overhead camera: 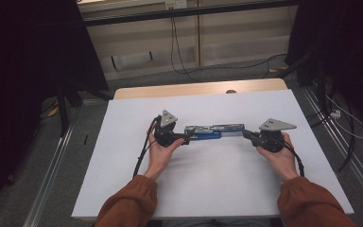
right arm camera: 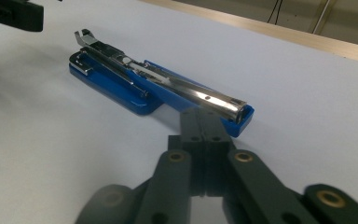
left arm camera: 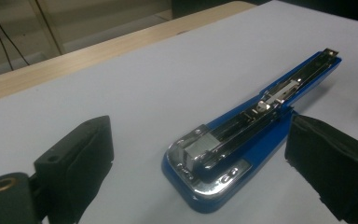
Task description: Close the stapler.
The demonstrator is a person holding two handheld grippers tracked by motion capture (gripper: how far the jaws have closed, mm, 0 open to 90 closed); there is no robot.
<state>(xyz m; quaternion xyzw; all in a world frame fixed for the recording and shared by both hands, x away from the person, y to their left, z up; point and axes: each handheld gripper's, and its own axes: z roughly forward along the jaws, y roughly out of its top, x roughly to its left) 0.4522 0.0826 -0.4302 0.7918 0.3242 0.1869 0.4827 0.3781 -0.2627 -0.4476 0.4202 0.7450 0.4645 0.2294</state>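
Note:
A blue stapler [overhead camera: 208, 132] lies swung open on the white table top [overhead camera: 217, 184], its chrome magazine [right arm camera: 186, 91] facing up. My left gripper [overhead camera: 186, 138] is open at the stapler's left end. In the left gripper view the stapler's rounded end [left arm camera: 205, 172] sits between the wide-apart jaws of that gripper [left arm camera: 200, 144], and neither pad touches it. My right gripper [overhead camera: 246, 134] is at the other end. There the jaws of my right gripper [right arm camera: 204, 116] stand pressed together, with their tips right at the stapler's blue corner [right arm camera: 242, 119] and nothing visible between them.
A wooden table edge [overhead camera: 194, 89] runs along the far side of the white sheet. Cables [overhead camera: 177, 47] hang down behind it. Dark curtains and metal rails [overhead camera: 52, 161] flank the table on both sides.

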